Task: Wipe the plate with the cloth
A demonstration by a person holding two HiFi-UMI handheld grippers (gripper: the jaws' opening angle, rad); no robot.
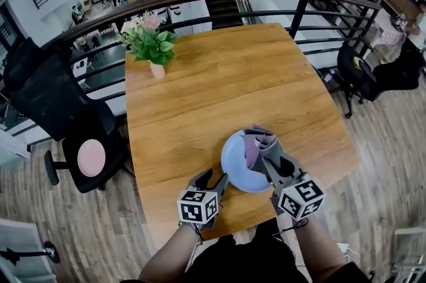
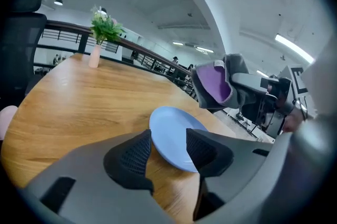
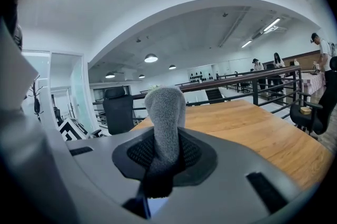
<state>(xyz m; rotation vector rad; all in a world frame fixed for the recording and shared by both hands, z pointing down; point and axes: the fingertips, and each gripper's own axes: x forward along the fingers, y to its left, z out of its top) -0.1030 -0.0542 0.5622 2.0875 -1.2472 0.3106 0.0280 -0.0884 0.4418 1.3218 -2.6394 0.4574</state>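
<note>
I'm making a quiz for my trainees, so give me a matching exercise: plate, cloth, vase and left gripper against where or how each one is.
1 plate
2 cloth
3 vase
4 left gripper

A jaws apart
B pinched in the right gripper
C far left corner of the table
D flat on the table's near side

Pairs: 1-D, 2-B, 3-C, 4-A

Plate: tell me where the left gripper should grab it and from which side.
Probably take the near left rim of the plate, low from the person's side: it lies flat on the table, so only its thin edge fits the open left gripper, and the cloth hangs over its right side.
</note>
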